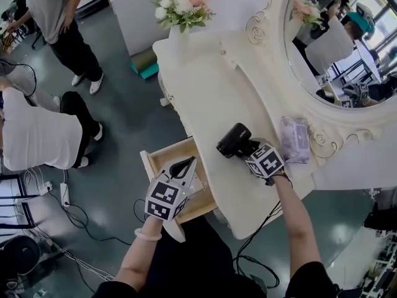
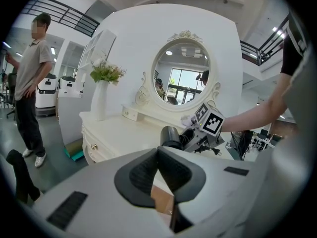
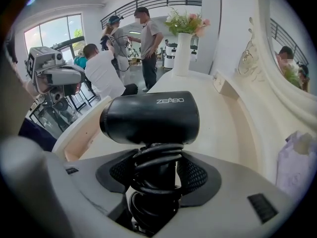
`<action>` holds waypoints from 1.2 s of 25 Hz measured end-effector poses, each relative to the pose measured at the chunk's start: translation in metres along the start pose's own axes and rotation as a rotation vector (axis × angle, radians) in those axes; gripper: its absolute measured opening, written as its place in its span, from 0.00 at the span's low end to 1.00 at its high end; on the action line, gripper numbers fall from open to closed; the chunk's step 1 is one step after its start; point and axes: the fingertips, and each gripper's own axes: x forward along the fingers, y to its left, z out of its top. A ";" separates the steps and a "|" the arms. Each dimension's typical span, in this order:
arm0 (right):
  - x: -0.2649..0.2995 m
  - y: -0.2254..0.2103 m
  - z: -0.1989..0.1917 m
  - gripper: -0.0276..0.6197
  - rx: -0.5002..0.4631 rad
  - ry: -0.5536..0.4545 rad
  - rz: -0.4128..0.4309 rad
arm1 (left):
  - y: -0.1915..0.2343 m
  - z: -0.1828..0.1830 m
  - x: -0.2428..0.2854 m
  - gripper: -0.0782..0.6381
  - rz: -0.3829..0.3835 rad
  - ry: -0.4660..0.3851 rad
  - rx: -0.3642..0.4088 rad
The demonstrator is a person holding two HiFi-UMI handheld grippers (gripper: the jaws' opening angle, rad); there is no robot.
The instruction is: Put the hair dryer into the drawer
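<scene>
A: What does the right gripper (image 3: 157, 177) hold?
B: The hair dryer (image 3: 151, 117) — a smooth black barrel, its handle wound with coiled cord. The ribbed pads clamp on this handle over the glossy cream dressing table (image 1: 211, 98), and the gripper points downward.
A: And the left gripper (image 1: 183, 165)?
B: It hovers over the open wooden drawer (image 1: 167, 149) — jaws together, nothing between them.

The left claw (image 1: 185, 165) hangs over the open drawer (image 1: 162, 154), partly blocking its mouth.
</scene>
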 end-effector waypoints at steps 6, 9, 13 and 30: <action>-0.014 0.010 0.008 0.44 0.014 -0.024 -0.028 | 0.002 0.006 -0.020 0.12 0.011 -0.022 0.009; -0.020 0.018 0.008 0.44 0.021 -0.027 -0.043 | 0.002 0.006 -0.032 0.12 0.017 -0.031 0.015; -0.029 0.028 0.010 0.44 0.027 -0.033 -0.059 | 0.001 0.007 -0.045 0.12 0.025 -0.046 0.020; -0.041 0.085 0.037 0.44 0.008 -0.103 -0.082 | 0.005 -0.006 -0.103 0.12 0.070 -0.087 0.038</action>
